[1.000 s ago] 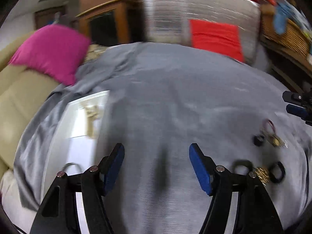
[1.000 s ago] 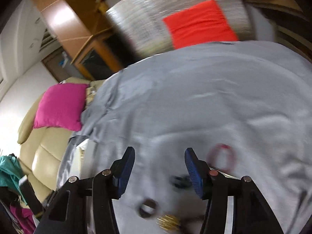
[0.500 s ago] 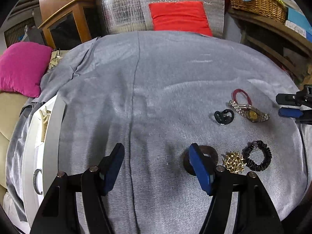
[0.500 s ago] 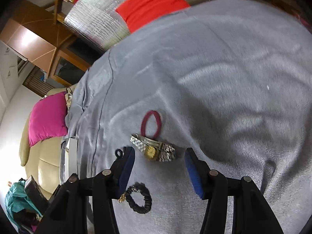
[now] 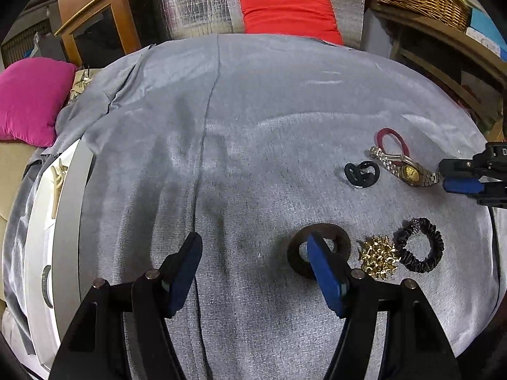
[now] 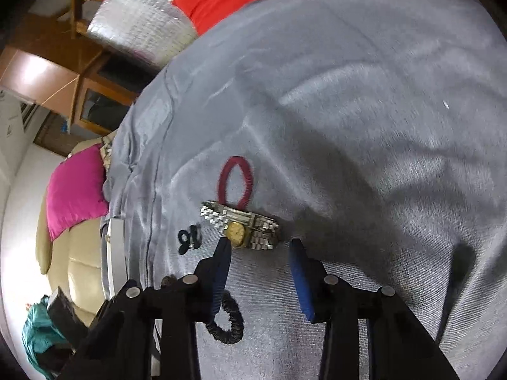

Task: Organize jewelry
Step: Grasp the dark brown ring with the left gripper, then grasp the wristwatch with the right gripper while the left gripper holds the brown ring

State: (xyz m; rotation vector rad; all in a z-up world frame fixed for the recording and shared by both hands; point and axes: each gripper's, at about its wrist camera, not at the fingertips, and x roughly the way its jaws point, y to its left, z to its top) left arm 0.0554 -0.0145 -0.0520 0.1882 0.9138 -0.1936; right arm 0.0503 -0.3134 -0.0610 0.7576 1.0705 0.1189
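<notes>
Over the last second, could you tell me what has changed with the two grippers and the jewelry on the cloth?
The right gripper swung in toward the watch, which now lies just ahead of its open fingers. The left gripper panned right, bringing the dark ring up to its right finger. Nothing was grasped or released. The jewelry itself looks unmoved on the grey cloth.

dark ring (image 5: 320,247): partly behind left jaws | white tray (image 5: 41,253): cut by frame edge, contents unclear
</notes>
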